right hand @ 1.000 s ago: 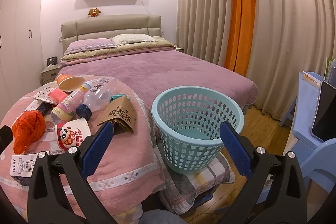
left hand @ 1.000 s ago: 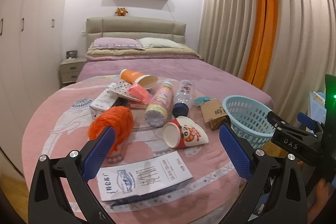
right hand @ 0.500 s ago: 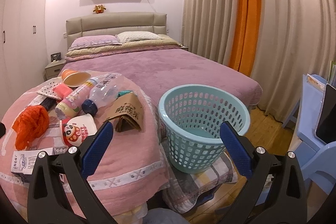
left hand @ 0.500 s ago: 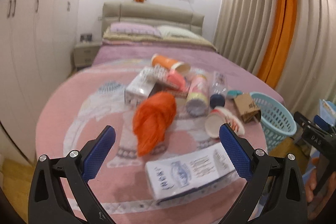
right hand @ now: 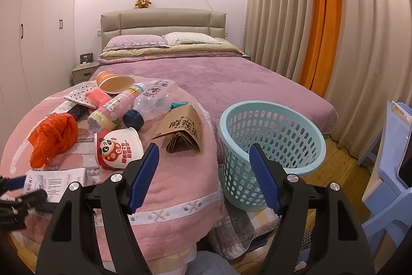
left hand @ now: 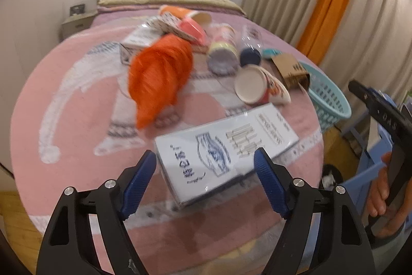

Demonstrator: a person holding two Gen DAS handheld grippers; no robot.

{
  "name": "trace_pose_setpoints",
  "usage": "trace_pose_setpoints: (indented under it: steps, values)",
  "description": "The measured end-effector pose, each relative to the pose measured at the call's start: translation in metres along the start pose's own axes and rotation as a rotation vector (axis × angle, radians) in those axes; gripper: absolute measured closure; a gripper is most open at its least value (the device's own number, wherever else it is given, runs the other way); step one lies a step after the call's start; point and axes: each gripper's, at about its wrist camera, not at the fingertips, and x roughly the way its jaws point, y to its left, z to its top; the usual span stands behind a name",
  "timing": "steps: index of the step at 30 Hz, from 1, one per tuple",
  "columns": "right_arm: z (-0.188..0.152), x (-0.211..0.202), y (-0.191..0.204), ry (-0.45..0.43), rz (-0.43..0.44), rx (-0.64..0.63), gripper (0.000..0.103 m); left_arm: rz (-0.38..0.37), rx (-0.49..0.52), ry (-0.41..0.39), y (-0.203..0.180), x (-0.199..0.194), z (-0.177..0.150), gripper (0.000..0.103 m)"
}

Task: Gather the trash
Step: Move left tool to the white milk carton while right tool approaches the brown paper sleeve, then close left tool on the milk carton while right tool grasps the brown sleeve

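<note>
Trash lies on a round table with a pink cover. Nearest me is a flat white box, its near end between the fingers of my left gripper. The jaws are closing and the pads stand off the box's sides. Behind it lie an orange mesh bag, a panda paper cup and a brown paper bag. My right gripper hovers between the table edge and the teal basket, jaws closing on nothing. The white box shows at the far left of the right wrist view.
Further back on the table are a pink drink bottle, a clear bottle with a blue cap and an orange cup. The basket stands on the floor against the purple bed. A blue chair is at the right.
My left gripper has dropped and tilted down toward the white box, which now sits between its fingers. Both grippers' jaws have narrowed. The right gripper has hardly moved.
</note>
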Motion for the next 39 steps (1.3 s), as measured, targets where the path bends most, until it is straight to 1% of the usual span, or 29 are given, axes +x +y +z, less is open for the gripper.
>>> trace_pose_setpoints:
  steps: [1,4,6,7,9,10,12,13,15,19,22,25,31,32,34,35,36,38,39]
  values:
    - [0.000,0.000,0.000,-0.001,0.002,-0.001,0.034,-0.013,0.008,0.008,-0.003,-0.001,-0.003,0.028]
    - [-0.001,0.000,0.001,0.003,0.012,-0.005,0.034,-0.083,0.033,0.040,-0.014,-0.009,-0.010,0.028]
    - [-0.002,0.000,0.003,0.010,0.021,-0.009,0.034,-0.134,0.066,0.053,-0.022,-0.014,-0.015,0.027]
    - [-0.002,0.002,0.004,0.014,0.024,-0.012,0.034,-0.144,0.086,0.055,-0.026,-0.017,-0.017,0.026]
    - [-0.003,0.003,0.005,0.019,0.032,-0.017,0.034,-0.138,0.119,0.049,-0.031,-0.024,-0.019,0.026]
    - [-0.003,0.004,0.006,0.021,0.037,-0.019,0.034,-0.124,0.134,0.033,-0.031,-0.028,-0.019,0.025]
    - [-0.003,0.006,0.006,0.025,0.047,-0.017,0.034,-0.101,0.134,0.010,-0.029,-0.032,-0.016,0.017]
    - [-0.003,0.007,0.005,0.027,0.052,-0.012,0.034,-0.087,0.131,-0.004,-0.026,-0.033,-0.013,0.016]
    - [-0.001,0.012,0.000,0.041,0.069,0.007,0.034,-0.082,0.129,-0.005,-0.025,-0.029,-0.005,0.016]
    - [0.006,0.031,-0.017,0.084,0.091,0.061,0.034,-0.100,0.141,0.025,-0.031,-0.009,0.010,0.014]
    - [0.016,0.054,-0.028,0.138,0.127,0.105,0.031,-0.106,0.170,0.055,-0.041,0.008,0.015,0.014]
    - [0.025,0.074,-0.031,0.173,0.165,0.140,0.028,-0.057,0.201,0.091,-0.050,0.024,0.018,0.014]
    - [0.032,0.110,-0.022,0.247,0.223,0.194,0.028,0.008,0.254,0.139,-0.060,0.041,0.018,0.014]
    - [0.033,0.114,-0.021,0.255,0.225,0.197,0.028,0.013,0.259,0.144,-0.061,0.043,0.017,0.016]
    - [0.033,0.125,-0.016,0.276,0.225,0.198,0.028,0.007,0.260,0.157,-0.062,0.046,0.017,0.024]
    - [0.034,0.129,-0.015,0.285,0.225,0.198,0.028,0.002,0.254,0.160,-0.062,0.048,0.017,0.030]
    - [0.034,0.134,-0.013,0.294,0.222,0.198,0.028,0.000,0.247,0.162,-0.061,0.049,0.018,0.038]
    - [0.033,0.140,-0.010,0.304,0.218,0.193,0.028,-0.014,0.232,0.161,-0.060,0.050,0.018,0.046]
    - [0.033,0.142,-0.008,0.308,0.216,0.185,0.028,-0.021,0.224,0.158,-0.058,0.048,0.019,0.049]
